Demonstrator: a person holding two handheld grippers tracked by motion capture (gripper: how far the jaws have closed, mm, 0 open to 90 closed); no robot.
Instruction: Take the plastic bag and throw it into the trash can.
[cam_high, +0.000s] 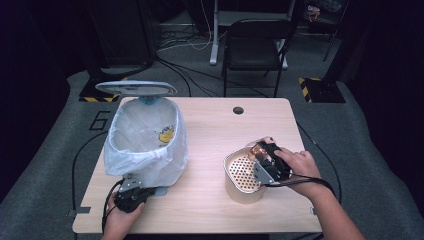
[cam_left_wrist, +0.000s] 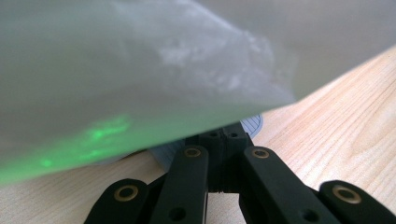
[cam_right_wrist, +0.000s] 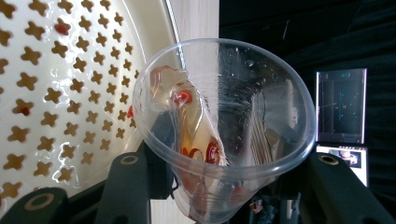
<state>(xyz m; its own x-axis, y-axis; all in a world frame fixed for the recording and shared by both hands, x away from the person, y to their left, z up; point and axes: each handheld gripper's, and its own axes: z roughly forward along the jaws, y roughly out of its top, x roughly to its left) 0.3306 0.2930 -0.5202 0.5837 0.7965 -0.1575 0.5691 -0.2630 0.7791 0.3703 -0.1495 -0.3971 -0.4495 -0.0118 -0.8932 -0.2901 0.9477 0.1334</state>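
A white-bagged bin (cam_high: 145, 140) with its lid up stands on the counter (cam_high: 210, 130), well left of a perforated strainer tub (cam_high: 243, 175). The right gripper (cam_high: 267, 159) grips a clear plastic cup (cam_right_wrist: 224, 126), tilted over the tub. The left gripper (cam_high: 134, 194), jaws closed, lies level against the bin's base.

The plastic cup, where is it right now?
The plastic cup sits in the right gripper, tipped over the strainer bowl at the table's right.
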